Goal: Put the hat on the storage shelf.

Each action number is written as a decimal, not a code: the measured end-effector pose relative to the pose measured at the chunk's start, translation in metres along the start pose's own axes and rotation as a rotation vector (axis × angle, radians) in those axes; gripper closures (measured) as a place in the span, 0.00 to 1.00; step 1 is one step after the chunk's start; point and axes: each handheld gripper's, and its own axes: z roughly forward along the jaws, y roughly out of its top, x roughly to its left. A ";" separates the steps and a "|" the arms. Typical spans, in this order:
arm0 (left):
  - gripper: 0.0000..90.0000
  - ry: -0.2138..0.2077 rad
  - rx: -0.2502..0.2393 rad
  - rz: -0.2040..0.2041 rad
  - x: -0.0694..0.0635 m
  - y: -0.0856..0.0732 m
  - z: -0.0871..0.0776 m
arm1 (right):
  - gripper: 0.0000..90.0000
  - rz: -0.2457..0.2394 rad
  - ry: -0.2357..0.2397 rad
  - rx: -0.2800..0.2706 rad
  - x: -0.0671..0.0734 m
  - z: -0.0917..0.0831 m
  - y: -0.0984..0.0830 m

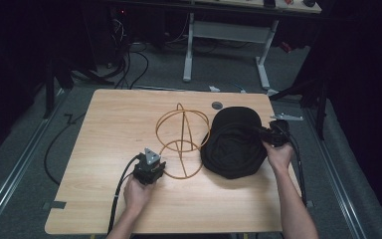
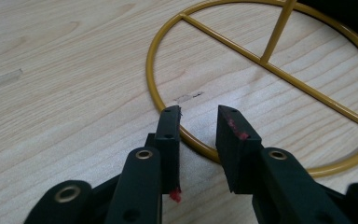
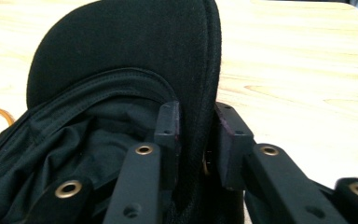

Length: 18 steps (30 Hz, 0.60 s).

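Note:
A gold wire stand (image 1: pixel 181 134), made of a flat base ring, an upright post and an upright hoop, rests in the middle of the wooden table (image 1: pixel 114 114). My left gripper (image 1: pixel 160 166) is at the near left of the base ring (image 2: pixel 307 87). Its jaws are open and straddle the ring's wire (image 2: pixel 199 114) without pressing on it. A black cap (image 1: pixel 234 144) lies to the right of the stand, hollow side up. My right gripper (image 1: pixel 254 131) comes in from the right and is shut on the edge of the cap's brim (image 3: pixel 121 46), one jaw on each side (image 3: pixel 198 112).
A small grey disc (image 1: pixel 217 105) is set into the table near its far edge. A metal bracket (image 1: pixel 286 117) lies at the table's right edge. A white-legged desk (image 1: pixel 226 35) stands beyond, and cables (image 1: pixel 54 149) run over the floor at the left.

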 end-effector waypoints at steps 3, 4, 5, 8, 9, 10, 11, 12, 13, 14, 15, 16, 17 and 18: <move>0.81 0.003 0.000 0.003 0.000 0.001 0.002 | 0.85 -0.014 -0.012 -0.006 0.001 -0.002 0.000; 0.82 0.003 0.000 0.003 0.000 0.001 0.002 | 0.85 -0.014 -0.012 -0.006 0.001 -0.002 0.000; 0.82 0.002 0.001 0.004 0.000 0.002 0.002 | 0.85 -0.017 -0.018 -0.012 0.001 -0.004 0.000; 0.82 0.003 -0.001 0.004 0.000 0.002 0.002 | 0.86 -0.016 -0.022 -0.039 0.005 -0.009 0.002; 0.82 0.003 -0.001 0.005 0.000 0.002 0.002 | 0.86 -0.018 -0.023 -0.048 0.006 -0.011 0.002; 0.82 0.003 -0.001 0.005 0.000 0.002 0.003 | 0.86 -0.021 -0.026 -0.058 0.007 -0.013 0.003; 0.82 0.003 -0.001 0.004 0.000 0.002 0.003 | 0.86 -0.025 -0.029 -0.065 0.008 -0.015 0.004; 0.82 0.002 -0.001 0.004 0.000 0.002 0.003 | 0.86 -0.025 -0.030 -0.071 0.008 -0.016 0.004; 0.82 0.002 -0.001 0.004 0.000 0.002 0.003 | 0.86 -0.025 -0.030 -0.071 0.008 -0.016 0.004; 0.82 0.002 -0.001 0.004 0.000 0.002 0.003 | 0.86 -0.025 -0.032 -0.080 0.009 -0.017 0.005; 0.82 0.003 -0.001 0.004 0.000 0.002 0.003 | 0.86 -0.024 -0.034 -0.096 0.010 -0.022 0.006; 0.82 0.002 -0.001 0.004 0.000 0.002 0.003 | 0.86 -0.023 -0.035 -0.104 0.011 -0.024 0.007; 0.82 0.002 -0.001 0.004 0.000 0.002 0.003 | 0.86 -0.023 -0.035 -0.104 0.011 -0.024 0.007; 0.82 0.003 -0.001 0.004 0.000 0.002 0.003 | 0.87 -0.024 -0.037 -0.109 0.011 -0.025 0.007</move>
